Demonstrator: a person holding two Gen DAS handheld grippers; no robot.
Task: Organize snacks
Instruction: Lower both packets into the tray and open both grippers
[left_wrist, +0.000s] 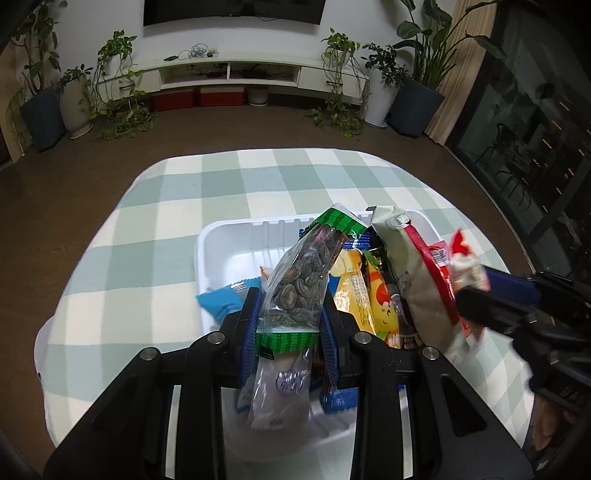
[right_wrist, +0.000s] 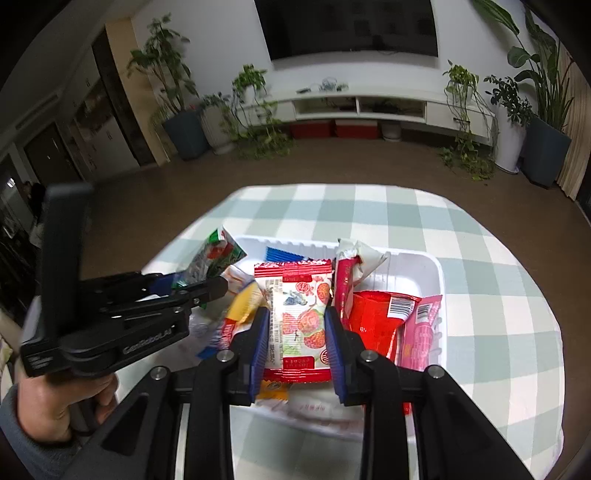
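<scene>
Blue-padded left gripper (left_wrist: 289, 314) clamps seed bag (left_wrist: 303, 273), right gripper (right_wrist: 295, 332) clamps strawberry packet (right_wrist: 301, 321), white bin (right_wrist: 424, 266).

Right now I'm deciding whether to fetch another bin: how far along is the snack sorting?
Mostly done: several packets already sit in the white bin. In hand: the left gripper is shut on the seed bag, the right gripper on the strawberry packet, both over the bin. Left: setting those two down. No loose snacks show on the checked cloth.
</scene>
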